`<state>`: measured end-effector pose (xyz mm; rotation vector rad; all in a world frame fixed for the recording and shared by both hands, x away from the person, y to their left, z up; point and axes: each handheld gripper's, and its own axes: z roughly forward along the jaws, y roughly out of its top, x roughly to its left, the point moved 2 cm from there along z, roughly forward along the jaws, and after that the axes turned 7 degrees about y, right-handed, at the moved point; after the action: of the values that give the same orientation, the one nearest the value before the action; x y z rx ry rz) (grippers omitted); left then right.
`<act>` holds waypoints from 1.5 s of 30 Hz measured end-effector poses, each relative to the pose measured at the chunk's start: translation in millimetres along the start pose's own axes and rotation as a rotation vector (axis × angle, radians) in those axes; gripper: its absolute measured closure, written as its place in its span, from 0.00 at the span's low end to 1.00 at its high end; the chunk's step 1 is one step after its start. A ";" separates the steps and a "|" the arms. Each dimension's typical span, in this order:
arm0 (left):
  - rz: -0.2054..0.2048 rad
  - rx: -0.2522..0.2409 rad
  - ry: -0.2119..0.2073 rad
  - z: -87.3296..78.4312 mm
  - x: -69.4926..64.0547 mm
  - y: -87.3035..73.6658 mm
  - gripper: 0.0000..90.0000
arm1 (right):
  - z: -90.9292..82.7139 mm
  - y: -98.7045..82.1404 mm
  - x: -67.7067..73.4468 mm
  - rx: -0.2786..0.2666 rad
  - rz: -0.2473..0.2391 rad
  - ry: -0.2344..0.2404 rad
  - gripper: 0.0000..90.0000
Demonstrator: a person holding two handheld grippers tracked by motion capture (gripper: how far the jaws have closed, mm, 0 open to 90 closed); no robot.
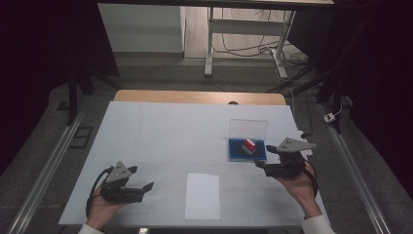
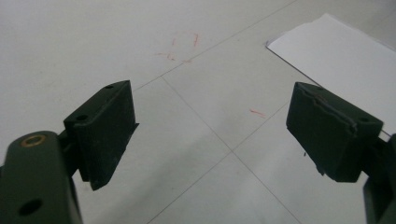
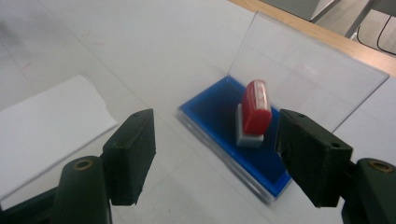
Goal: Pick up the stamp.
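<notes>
The stamp (image 3: pixel 254 114) has a rounded red grip with faint raised lettering on a pale grey base; it stands upright, slightly tilted, inside the blue ink pad (image 3: pixel 219 116), toward its far side, just before the raised clear lid (image 3: pixel 303 70); the right gripper (image 3: pixel 215 156) hovers near the pad's front edge, jaws spread wide and empty; the left gripper (image 2: pixel 212 135), well apart from the pad, is wide open over the white table cover (image 2: pixel 70 42), holding nothing; a white paper sheet (image 1: pixel 202 196) lies between the grippers.
</notes>
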<state>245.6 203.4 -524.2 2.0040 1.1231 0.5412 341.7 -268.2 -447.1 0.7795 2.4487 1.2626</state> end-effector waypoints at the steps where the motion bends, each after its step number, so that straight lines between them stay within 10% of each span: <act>1: 0.000 0.000 0.000 0.0 -0.2 0.2 0.18 | 0.0 0.0 0.0 0.000 0.000 0.000 0.33; 16: 0.010 0.012 -0.004 3.9 -3.0 0.2 0.18 | 17.8 38.5 -21.7 0.038 0.019 -0.011 0.34; 45: 0.018 0.024 0.003 5.7 -2.3 -0.7 0.18 | 63.7 30.3 -52.4 0.173 0.059 0.027 0.39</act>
<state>247.9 199.4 -528.3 2.0357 1.1191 0.5423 424.6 -241.8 -459.3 0.8903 2.6004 1.0980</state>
